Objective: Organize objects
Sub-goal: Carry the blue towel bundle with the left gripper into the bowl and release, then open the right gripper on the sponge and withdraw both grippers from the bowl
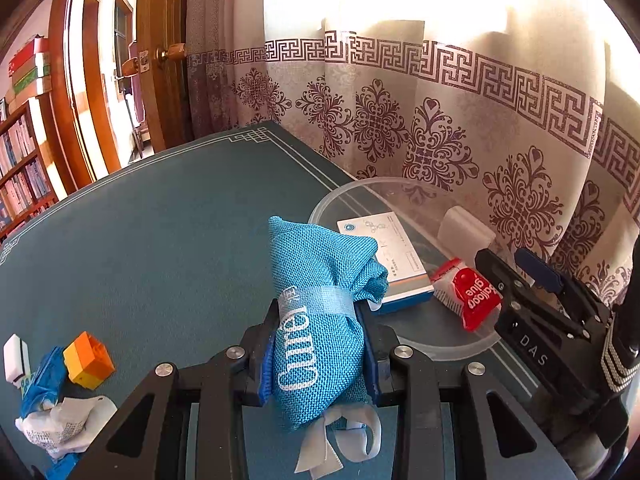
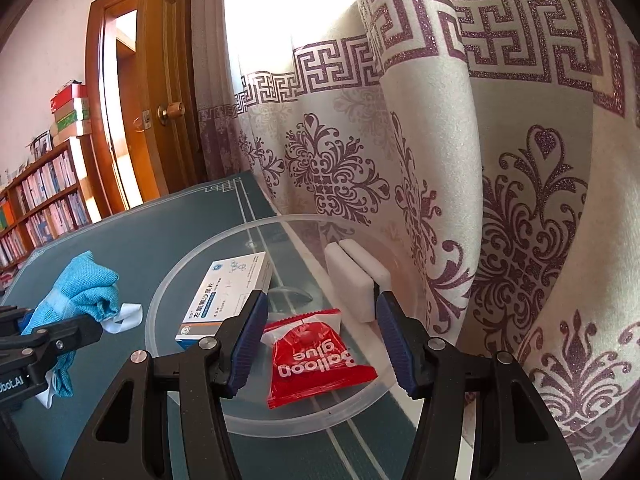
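The left gripper (image 1: 320,344) was clamped on a blue woven pouch (image 1: 320,312), its blue pads pressed to both sides of the bag just below a pale ribbon band; the pouch stood upright between the fingers, a white bow hanging beneath it. The right gripper (image 2: 320,344) stood apart with nothing pinched: a red "Balloon glue" packet (image 2: 316,360) lay loose in the gap between its fingers, touching neither pad.

That packet rested inside a clear round plastic bowl (image 2: 168,288), together with a white-and-blue medicine box (image 2: 224,300) and a white block (image 2: 356,280) against the far wall. The bowl sat at the edge of the dark teal table mat (image 1: 160,240), right beside a patterned curtain (image 2: 480,200).

Near the mat's left corner lay an orange and yellow toy brick (image 1: 88,360), a small white piece (image 1: 16,356) and a crumpled blue-and-white wrapper (image 1: 52,420). Beyond stood a wooden door (image 1: 160,60) and a bookshelf (image 1: 20,168).
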